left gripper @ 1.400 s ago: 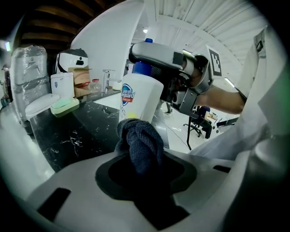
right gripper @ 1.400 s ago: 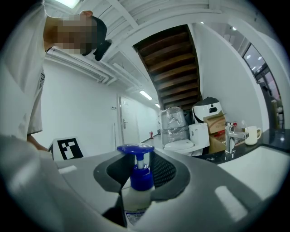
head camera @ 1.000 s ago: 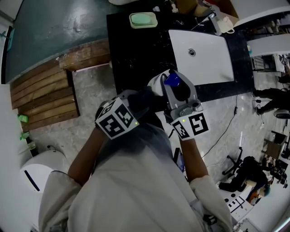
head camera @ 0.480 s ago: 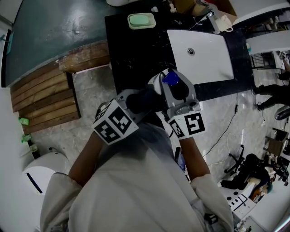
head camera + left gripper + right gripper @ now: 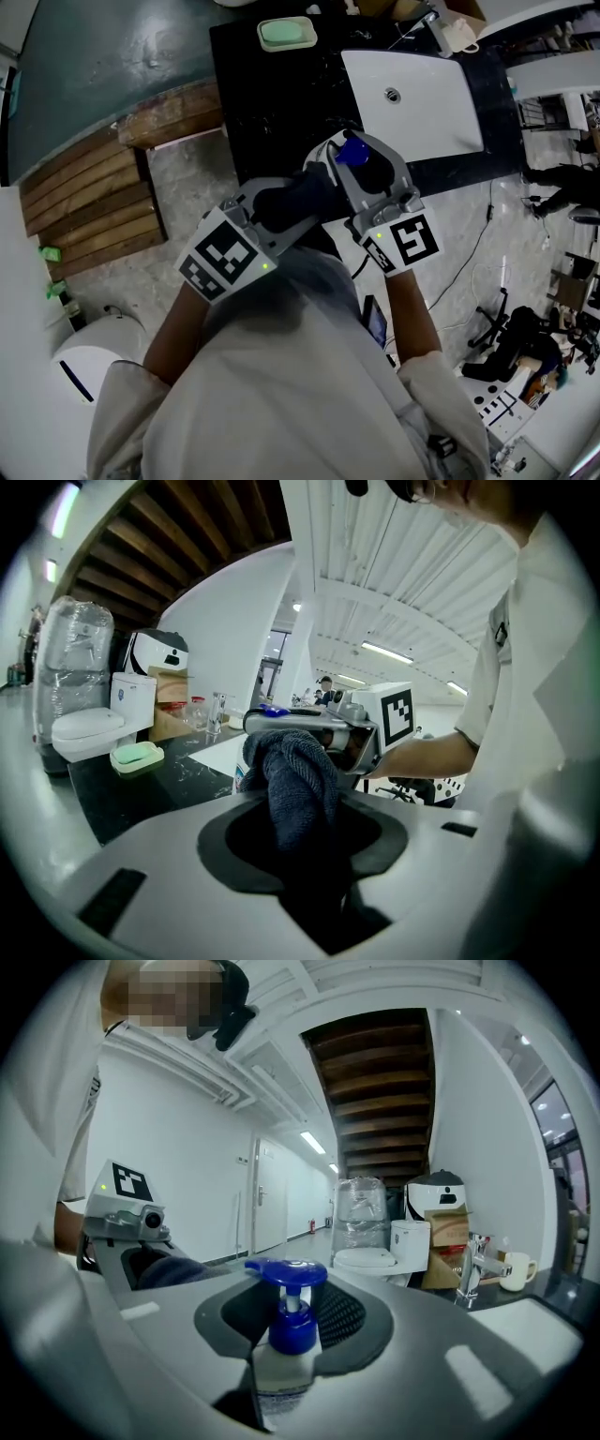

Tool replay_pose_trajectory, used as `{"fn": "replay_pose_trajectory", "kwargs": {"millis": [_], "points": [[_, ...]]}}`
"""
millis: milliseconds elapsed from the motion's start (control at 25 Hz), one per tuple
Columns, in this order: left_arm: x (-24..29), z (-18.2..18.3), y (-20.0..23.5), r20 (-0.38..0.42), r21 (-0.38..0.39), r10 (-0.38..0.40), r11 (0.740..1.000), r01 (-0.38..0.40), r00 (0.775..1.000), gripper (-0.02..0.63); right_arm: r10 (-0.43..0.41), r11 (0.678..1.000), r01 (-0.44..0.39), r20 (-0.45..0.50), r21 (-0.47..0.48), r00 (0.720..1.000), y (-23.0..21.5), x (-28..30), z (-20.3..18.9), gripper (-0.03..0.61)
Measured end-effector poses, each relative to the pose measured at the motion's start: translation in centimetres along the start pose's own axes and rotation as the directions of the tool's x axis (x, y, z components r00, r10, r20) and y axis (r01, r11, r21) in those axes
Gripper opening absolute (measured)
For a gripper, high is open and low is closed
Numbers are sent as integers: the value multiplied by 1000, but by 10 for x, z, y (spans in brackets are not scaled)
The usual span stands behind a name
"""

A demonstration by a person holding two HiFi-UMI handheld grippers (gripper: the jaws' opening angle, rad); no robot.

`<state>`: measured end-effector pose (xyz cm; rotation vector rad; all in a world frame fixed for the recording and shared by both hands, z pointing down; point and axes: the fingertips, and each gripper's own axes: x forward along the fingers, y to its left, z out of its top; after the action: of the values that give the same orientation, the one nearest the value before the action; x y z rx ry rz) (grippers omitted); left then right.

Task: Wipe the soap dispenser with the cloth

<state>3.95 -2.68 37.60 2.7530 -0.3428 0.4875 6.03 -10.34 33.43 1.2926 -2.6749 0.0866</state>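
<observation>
A soap dispenser (image 5: 284,1372) with a pale body and a blue pump (image 5: 351,152) stands upright between the jaws of my right gripper (image 5: 286,1363), which is shut on it. In the head view the right gripper (image 5: 364,173) holds it above the front edge of the black counter (image 5: 272,112). My left gripper (image 5: 300,832) is shut on a dark blue-grey cloth (image 5: 296,778). That cloth (image 5: 298,201) bunches against the left side of the dispenser, just below the pump. The left gripper (image 5: 305,199) comes in from the left. The bottle's lower body is hidden.
On the counter sit a white sink basin (image 5: 422,103) with a tap (image 5: 436,26) behind it and a green soap dish (image 5: 286,33). Wooden planks (image 5: 84,192) and a white toilet (image 5: 80,361) stand at the left on the floor. Cables trail at the right.
My left gripper has risen with the cloth along the dispenser's side, and its marker cube has drawn back toward me. The right gripper has kept the dispenser in place.
</observation>
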Motion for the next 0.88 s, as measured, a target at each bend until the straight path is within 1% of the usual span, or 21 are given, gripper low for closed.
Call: {"fn": "replay_pose_trajectory", "kwargs": {"millis": [160,200,280,360,600,680,880], "points": [[-9,7,-2,84,-30,-14,999,16,996,138,8,1000,-8,7,14,1000,1,-4,-1,86],[-11,9,-3,105,-39,-17,999,22,994,138,15,1000,-15,7,21,1000,1,-5,-1,110],[-15,12,-2,127,-53,-18,998,25,992,138,44,998,-44,2,35,999,3,-7,-2,185],[-18,12,0,133,-57,-10,998,18,991,138,72,996,-72,1,49,997,5,-9,-4,213],[-18,11,2,136,-55,7,998,1,991,138,75,995,-76,15,60,997,6,-17,-5,215],[-17,12,1,137,-56,2,998,5,991,138,91,994,-91,9,53,996,9,-17,-5,219],[-15,6,-2,117,-65,-9,998,16,993,138,143,987,-143,-3,67,990,11,-20,-6,280]]}}
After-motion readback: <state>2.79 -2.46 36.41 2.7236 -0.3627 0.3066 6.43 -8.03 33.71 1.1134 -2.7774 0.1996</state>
